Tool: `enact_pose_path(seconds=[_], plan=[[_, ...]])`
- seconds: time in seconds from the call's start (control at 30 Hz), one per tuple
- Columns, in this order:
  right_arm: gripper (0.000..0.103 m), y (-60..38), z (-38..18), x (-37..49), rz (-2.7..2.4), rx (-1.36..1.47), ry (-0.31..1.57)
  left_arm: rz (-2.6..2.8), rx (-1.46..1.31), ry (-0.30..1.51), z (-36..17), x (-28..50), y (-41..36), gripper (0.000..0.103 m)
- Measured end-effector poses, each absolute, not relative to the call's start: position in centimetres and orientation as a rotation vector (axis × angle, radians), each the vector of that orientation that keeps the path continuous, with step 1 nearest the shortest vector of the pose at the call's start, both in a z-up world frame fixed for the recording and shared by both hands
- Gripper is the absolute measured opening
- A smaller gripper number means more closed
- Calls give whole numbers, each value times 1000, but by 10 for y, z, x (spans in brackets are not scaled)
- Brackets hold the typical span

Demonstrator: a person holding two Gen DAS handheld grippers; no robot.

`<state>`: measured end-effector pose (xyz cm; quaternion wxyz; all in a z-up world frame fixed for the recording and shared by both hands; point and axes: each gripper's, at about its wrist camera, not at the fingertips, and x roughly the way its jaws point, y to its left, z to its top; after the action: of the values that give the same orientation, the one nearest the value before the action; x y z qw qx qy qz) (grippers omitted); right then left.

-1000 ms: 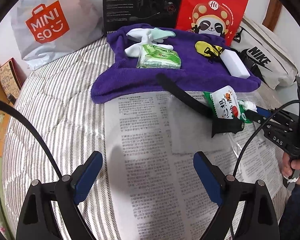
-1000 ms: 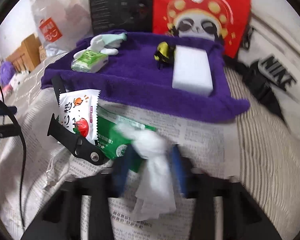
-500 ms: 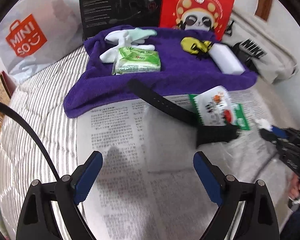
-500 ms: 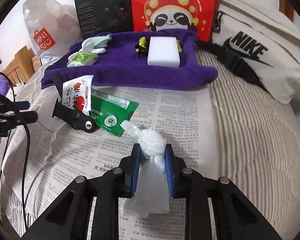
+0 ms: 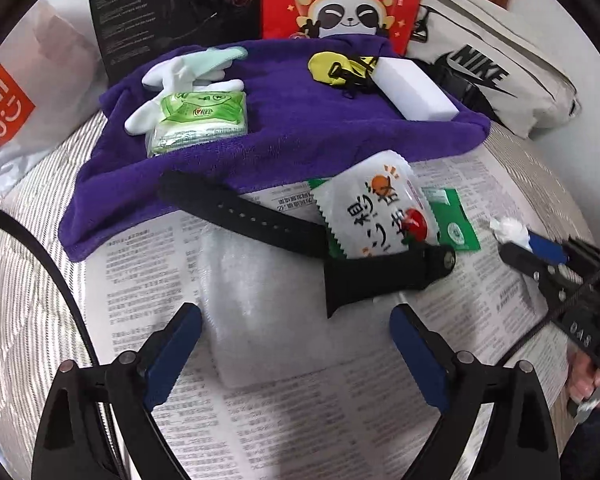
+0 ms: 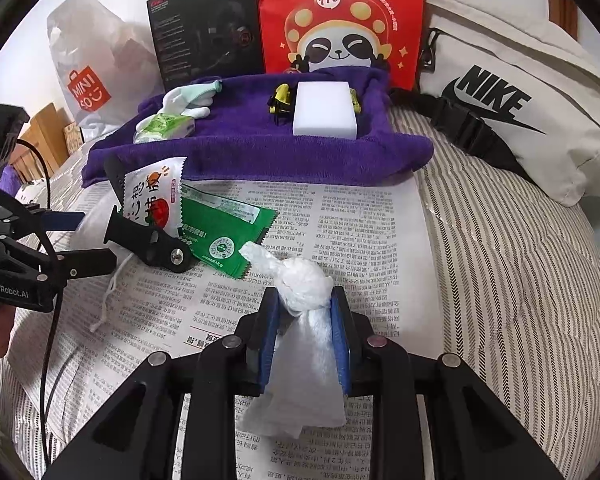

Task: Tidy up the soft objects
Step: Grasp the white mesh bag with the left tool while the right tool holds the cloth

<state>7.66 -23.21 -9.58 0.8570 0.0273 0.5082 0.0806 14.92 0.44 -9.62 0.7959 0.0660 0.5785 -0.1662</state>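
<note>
We see the left hand-held gripper (image 5: 296, 344) as a black frame with two long arms, each tipped with a blue pad and pinned with round silver screws. The right hand-held gripper (image 6: 305, 332) has the same black frame, blue pads and silver screws. One body carries white lettering, "GenRobot.AI", and another shows "DAS". A thin black cable (image 6: 48, 320) loops from the left unit

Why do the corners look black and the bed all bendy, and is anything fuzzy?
Both wrist views use a fisheye lens: a dark round rim cuts off the corners and bulges the striped bedcover. In the left wrist view the printed newspaper smears near the bottom edge and the clear plastic bag glares white. In the right wrist view the crumpled white plastic bag is sharp.
</note>
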Motion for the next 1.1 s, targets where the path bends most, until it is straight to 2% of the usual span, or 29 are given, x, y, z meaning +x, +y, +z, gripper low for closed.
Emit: enact_pose_path(seconds=[0.13, 0.47, 0.5, 0.57, 0.6, 0.63, 0.67, 0.73, 0.83, 0.93, 1.1], plan=[[26, -233, -96, 76, 171, 64, 1068, -353, 177, 1240, -101, 152, -8, 103], [26, -235, -96, 76, 178, 78, 1068, -363, 205, 1194, -103, 151, -13, 103], [26, -235, -96, 76, 178, 79, 1068, -364, 203, 1184, -103, 150, -12, 100], [26, -235, -96, 76, 179, 80, 1068, -369, 199, 1160, -100, 147, -10, 88], [26, -235, -96, 76, 178, 79, 1068, -376, 195, 1148, -97, 145, -8, 77], [26, -235, -96, 76, 178, 78, 1068, -375, 188, 1141, -95, 144, -4, 60], [26, -234, -96, 76, 176, 73, 1068, -369, 187, 1134, -93, 144, -2, 52], [26, -233, -96, 76, 172, 66, 1067, -371, 180, 1132, -92, 144, 5, 36], [26, -233, -96, 76, 171, 69, 1067, -391, 144, 1133, -89, 146, 19, 20], [25, -233, -96, 76, 171, 72, 1067, -407, 92, 1135, -86, 147, 31, 10], [26, -233, -96, 76, 171, 72, 1066, -410, 71, 1124, -78, 142, 42, 9]])
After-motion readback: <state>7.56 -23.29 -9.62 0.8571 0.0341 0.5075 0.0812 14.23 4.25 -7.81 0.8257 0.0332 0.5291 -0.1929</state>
